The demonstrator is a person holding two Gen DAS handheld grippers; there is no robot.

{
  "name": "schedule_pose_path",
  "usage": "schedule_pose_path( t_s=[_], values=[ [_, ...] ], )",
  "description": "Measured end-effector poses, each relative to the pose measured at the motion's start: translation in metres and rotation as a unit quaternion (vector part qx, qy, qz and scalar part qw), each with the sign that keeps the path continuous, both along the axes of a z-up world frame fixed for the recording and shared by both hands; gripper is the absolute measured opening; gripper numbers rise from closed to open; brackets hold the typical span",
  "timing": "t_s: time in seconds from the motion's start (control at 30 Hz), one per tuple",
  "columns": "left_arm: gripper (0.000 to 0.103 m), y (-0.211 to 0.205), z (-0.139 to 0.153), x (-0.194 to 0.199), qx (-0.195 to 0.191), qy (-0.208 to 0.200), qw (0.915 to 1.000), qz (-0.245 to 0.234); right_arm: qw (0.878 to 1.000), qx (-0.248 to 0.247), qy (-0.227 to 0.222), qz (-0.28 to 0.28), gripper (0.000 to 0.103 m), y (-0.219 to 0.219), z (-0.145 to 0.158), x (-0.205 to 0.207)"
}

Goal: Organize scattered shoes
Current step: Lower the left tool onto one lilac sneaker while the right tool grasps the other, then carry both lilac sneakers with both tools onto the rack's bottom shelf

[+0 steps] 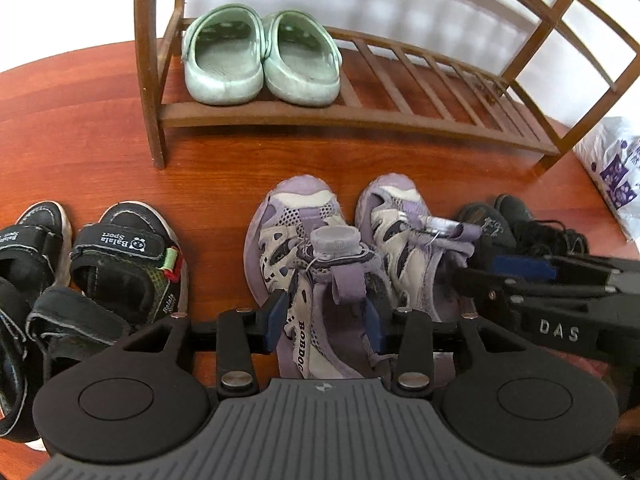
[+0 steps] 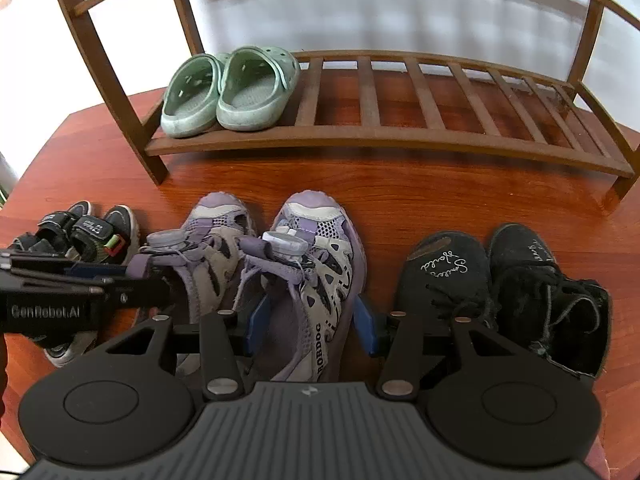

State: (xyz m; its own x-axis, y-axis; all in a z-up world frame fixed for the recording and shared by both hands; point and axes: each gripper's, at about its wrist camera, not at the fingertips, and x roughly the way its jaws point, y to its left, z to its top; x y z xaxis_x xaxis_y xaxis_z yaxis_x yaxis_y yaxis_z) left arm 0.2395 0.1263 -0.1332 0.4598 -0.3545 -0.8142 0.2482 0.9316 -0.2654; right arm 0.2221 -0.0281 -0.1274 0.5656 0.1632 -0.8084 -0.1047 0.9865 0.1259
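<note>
Blue pads (image 1: 276, 320) of the left gripper (image 1: 326, 322) sit on either side of the left purple shoe (image 1: 308, 276) near its heel opening, 1 against each flank, so the jaws look closed on that shoe, though how firmly they press I cannot tell. In the right wrist view the right gripper (image 2: 312, 326) straddles the right purple shoe (image 2: 316, 280) the same way: its left pad (image 2: 256, 322) lies against the shoe's side, while its right pad (image 2: 366, 326) stands just off the sole edge with a sliver of floor showing, so whether this grip has closed I cannot tell. Both purple shoes stand side by side on the floor (image 1: 224, 168), toes toward the rack (image 1: 360, 116), just in front of it and not on it. Each gripper shows in the other's view, coming in from the side. Left of the purple pair lie 2 black sandals (image 1: 128, 256) with strap lettering, close together. Right of the pair sit 2 black shoes (image 2: 448, 280) with white script on the toes, laces loose. On the rack's bottom shelf, at its left end, 2 green clogs (image 1: 260, 56) sit touching, heels toward the camera; the remaining slats are bare. A white bag (image 1: 616, 168) with purple print lies at the far right of the left wrist view, beside the rack's leg.
</note>
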Motion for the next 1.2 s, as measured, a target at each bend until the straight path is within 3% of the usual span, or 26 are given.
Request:
schedule_pose_path(
  t_s=[0.43,0.57,0.67,0.77,1.2],
  values=[
    [0.041,-0.013,-0.016,0.017,0.036,-0.032,0.9988,-0.008,1.000,-0.020,-0.001,-0.014,0.044,0.008,-0.034,0.024],
    [0.018,-0.010,-0.017,0.017,0.046,-0.044,0.9980,0.003,0.999,-0.019,-0.007,-0.025,0.033,0.009,-0.039,0.025],
    [0.012,-0.001,-0.016,0.018,0.027,-0.042,0.9986,0.016,0.999,-0.011,-0.016,-0.042,0.020,0.004,-0.037,0.022],
    [0.011,0.004,-0.012,0.019,0.008,-0.043,0.9986,0.029,0.999,-0.009,-0.018,-0.050,0.014,0.002,-0.034,0.021],
    [0.011,-0.006,0.028,0.028,-0.069,-0.069,0.9953,0.006,0.995,-0.011,-0.047,-0.090,0.014,-0.005,0.008,0.015]
  ],
)
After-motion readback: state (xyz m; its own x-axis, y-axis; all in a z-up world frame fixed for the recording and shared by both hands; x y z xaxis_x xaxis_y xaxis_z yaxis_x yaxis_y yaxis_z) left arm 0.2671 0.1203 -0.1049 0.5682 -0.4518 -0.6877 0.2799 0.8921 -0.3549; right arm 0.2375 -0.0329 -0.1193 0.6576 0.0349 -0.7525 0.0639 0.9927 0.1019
